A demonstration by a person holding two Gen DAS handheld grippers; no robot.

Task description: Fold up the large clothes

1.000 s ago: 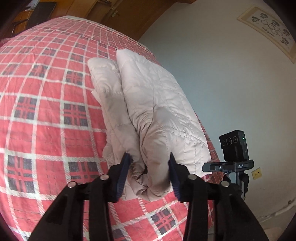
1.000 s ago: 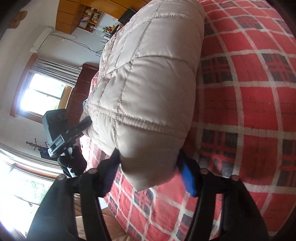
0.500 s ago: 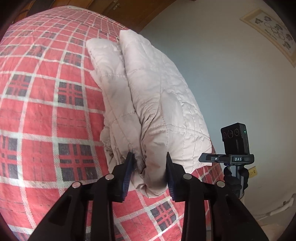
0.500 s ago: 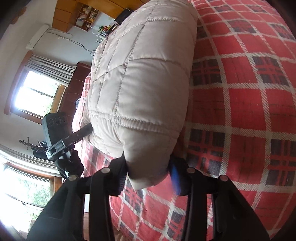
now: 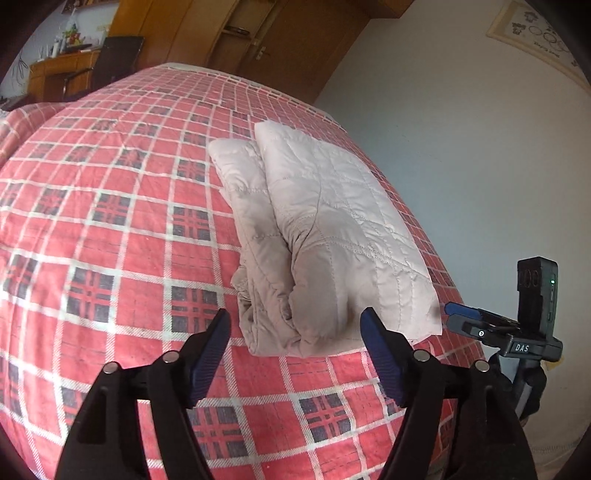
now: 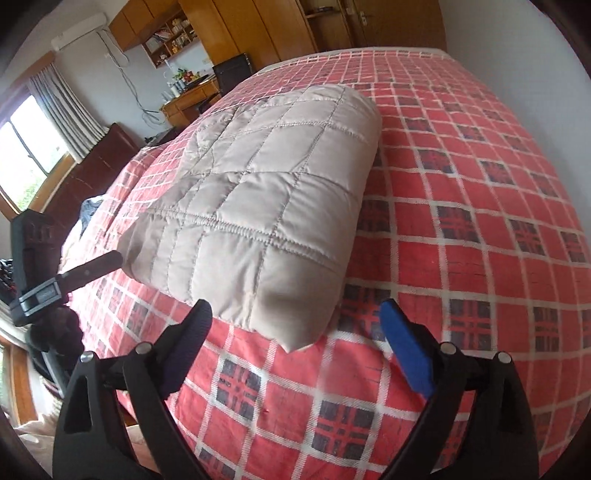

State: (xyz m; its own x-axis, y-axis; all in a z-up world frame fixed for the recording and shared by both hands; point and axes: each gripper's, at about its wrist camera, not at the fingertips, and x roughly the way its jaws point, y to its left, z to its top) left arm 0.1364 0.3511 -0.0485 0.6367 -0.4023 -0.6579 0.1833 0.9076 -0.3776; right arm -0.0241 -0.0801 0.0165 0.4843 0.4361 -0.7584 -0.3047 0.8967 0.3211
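The quilted jacket (image 5: 325, 236) lay folded into a thick oblong bundle on the bed (image 5: 110, 229), which was covered by a red plaid bedspread. In the left wrist view the bundle sat toward the right-hand edge of the bed, near the pale wall (image 5: 461, 147), with a narrower folded layer lying along its left side and bunched fabric at the near end. In the right wrist view the jacket (image 6: 266, 206) showed a smooth quilted top panel and a rounded near corner resting on the bedspread (image 6: 461, 221).

The left hand-held gripper (image 5: 295, 350) stood with its jaws spread wide, one to each side of the near end of the bundle and clear of the fabric; it held nothing. The right hand-held gripper (image 6: 295, 328) was likewise spread wide, its jaws flanking the near corner of the jacket without touching it, and it held nothing.

Each unit appeared in the other's view: the right one at the right edge of the left wrist view, just beside the bed, and the left one at the left edge of the right wrist view.

Wooden wardrobes (image 6: 266, 33) and a desk (image 6: 188, 99) stood beyond the far end of the bed. A window (image 6: 29, 155) with grey curtains was at the left in the right wrist view.
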